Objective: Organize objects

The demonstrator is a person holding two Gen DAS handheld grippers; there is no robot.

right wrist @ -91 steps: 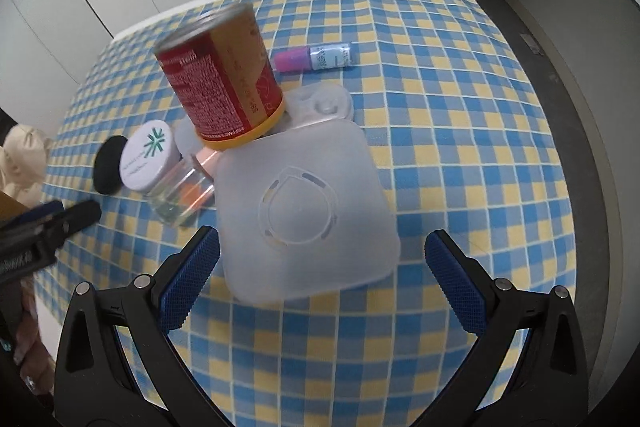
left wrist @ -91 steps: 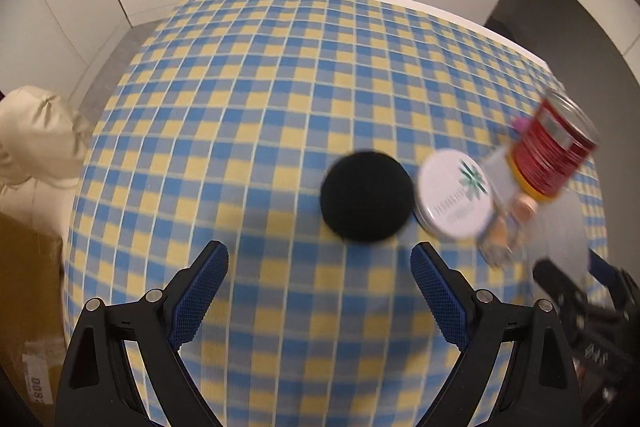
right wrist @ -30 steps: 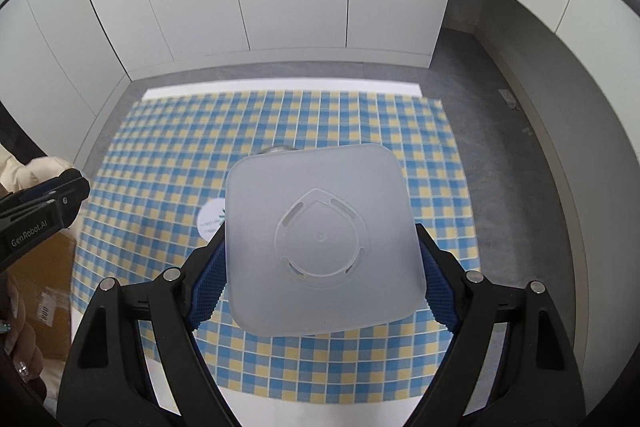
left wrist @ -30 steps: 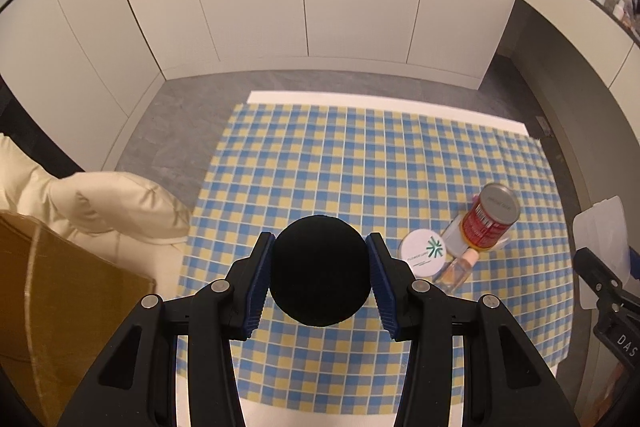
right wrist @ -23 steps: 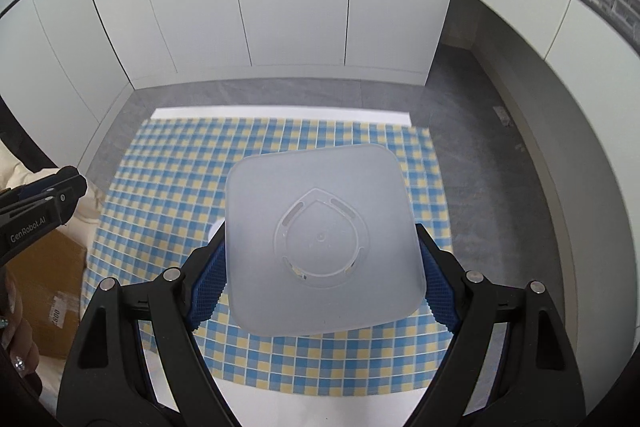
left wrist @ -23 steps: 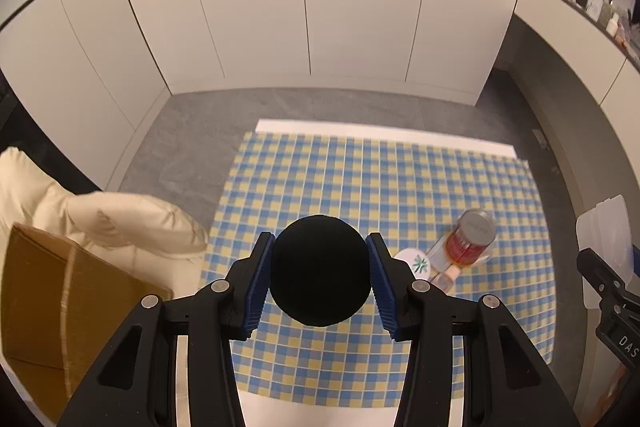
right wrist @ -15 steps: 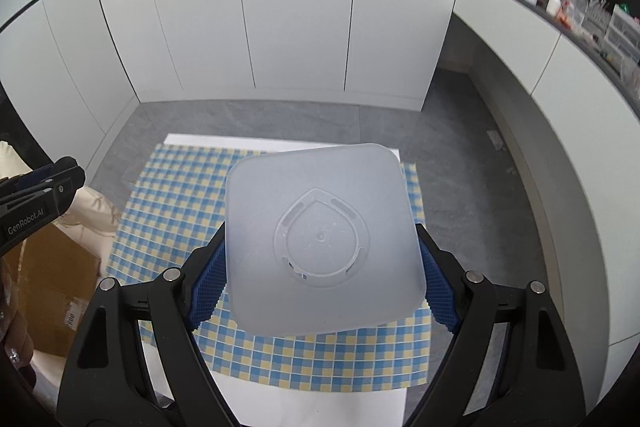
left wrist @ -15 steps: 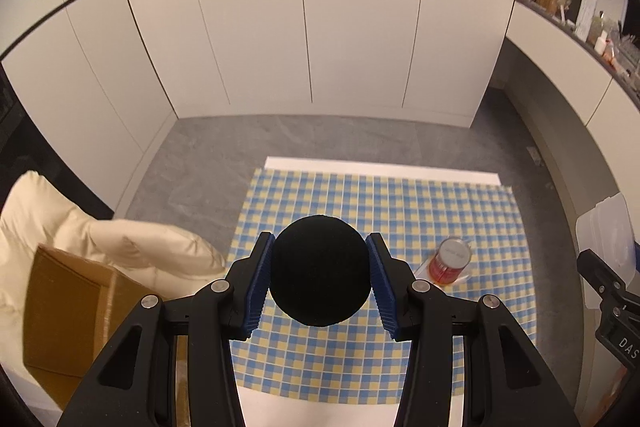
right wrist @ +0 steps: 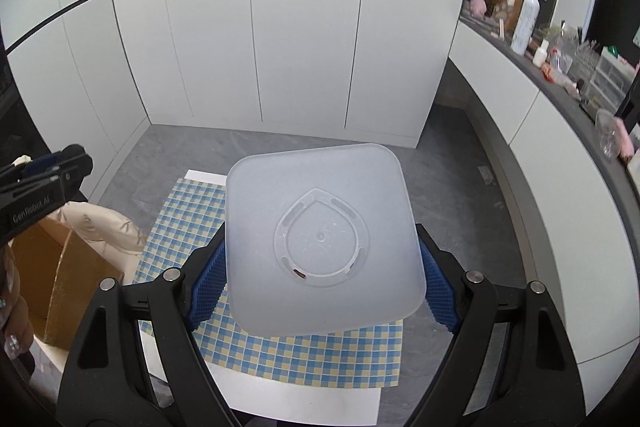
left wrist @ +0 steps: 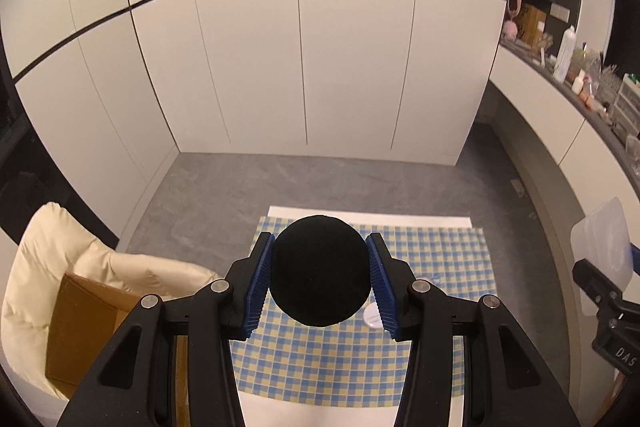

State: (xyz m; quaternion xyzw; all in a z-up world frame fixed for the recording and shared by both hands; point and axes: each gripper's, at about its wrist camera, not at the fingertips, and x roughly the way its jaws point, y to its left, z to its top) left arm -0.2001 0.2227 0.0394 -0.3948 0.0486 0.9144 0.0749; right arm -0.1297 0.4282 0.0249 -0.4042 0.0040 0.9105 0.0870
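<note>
Black round sponge [left wrist: 319, 270] sits clamped in the left gripper [left wrist: 319, 277], high above the checkered table [left wrist: 360, 367]; right gripper [right wrist: 320, 291] grasps a translucent square container [right wrist: 320, 247].

"GenRobot.AI" on left tool [right wrist: 44, 183], "DAS" on right tool [left wrist: 612, 311]

At the frame's center the left gripper [left wrist: 319, 275] clamps a black ball [left wrist: 319, 270] between its blue pads [left wrist: 258, 281]. Far below lies the counter [left wrist: 312, 363] under a blue-and-yellow checked cloth, with a small white lid [left wrist: 371, 315] peeking out beside the ball. A cardboard box [left wrist: 86, 323] and cream cushion [left wrist: 52, 251] sit lower left; the right gripper [left wrist: 600, 291] with a translucent container [left wrist: 602, 246] shows at the right edge.
</note>
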